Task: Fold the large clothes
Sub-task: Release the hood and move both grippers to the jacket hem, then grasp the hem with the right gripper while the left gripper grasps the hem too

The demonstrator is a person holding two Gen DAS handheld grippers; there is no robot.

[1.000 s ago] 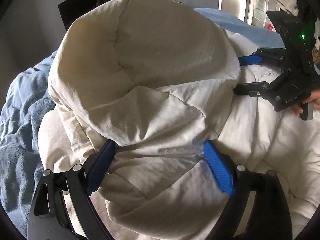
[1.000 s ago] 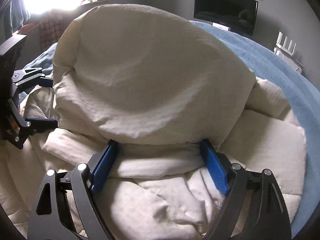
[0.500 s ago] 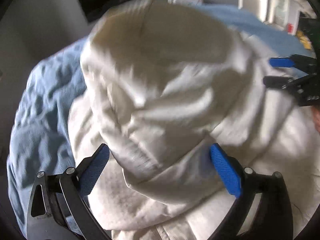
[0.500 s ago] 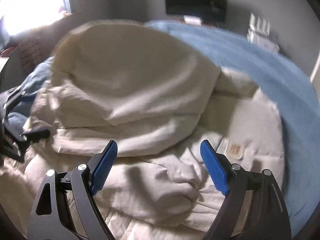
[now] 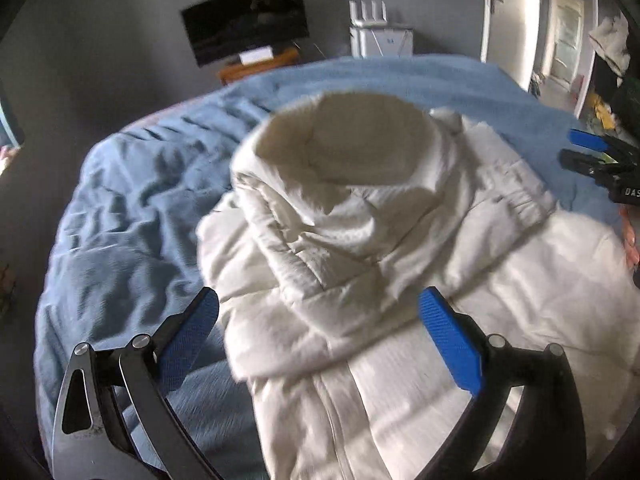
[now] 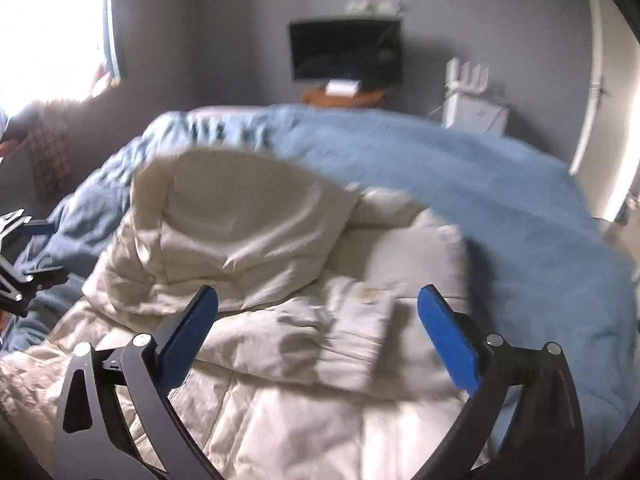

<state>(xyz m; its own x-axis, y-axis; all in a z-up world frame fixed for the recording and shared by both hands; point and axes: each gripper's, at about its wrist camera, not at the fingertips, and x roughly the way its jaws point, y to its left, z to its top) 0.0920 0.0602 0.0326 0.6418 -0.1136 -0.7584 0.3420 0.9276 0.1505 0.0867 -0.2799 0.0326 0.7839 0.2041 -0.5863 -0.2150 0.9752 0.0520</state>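
Observation:
A cream padded jacket (image 5: 360, 240) lies on the blue bed cover (image 5: 132, 216), its hood (image 5: 348, 140) standing up at the far end. It also shows in the right wrist view (image 6: 280, 280), hood (image 6: 240, 208) to the left. My left gripper (image 5: 318, 320) is open and empty, held above the jacket's near part. My right gripper (image 6: 318, 316) is open and empty above the jacket's folded sleeve area. The right gripper also shows at the right edge of the left wrist view (image 5: 592, 156), and the left gripper at the left edge of the right wrist view (image 6: 28, 248).
The blue cover (image 6: 460, 184) spreads around the jacket. Behind the bed stand a dark screen (image 5: 246, 20) on a wooden stand, a white unit (image 5: 380, 38) and a white door (image 5: 504, 16). A bright window (image 6: 48, 24) is at the left.
Both grippers have let go of the jacket and pulled back and up. The jacket's hood part has dropped onto the bed and now sits farther away.

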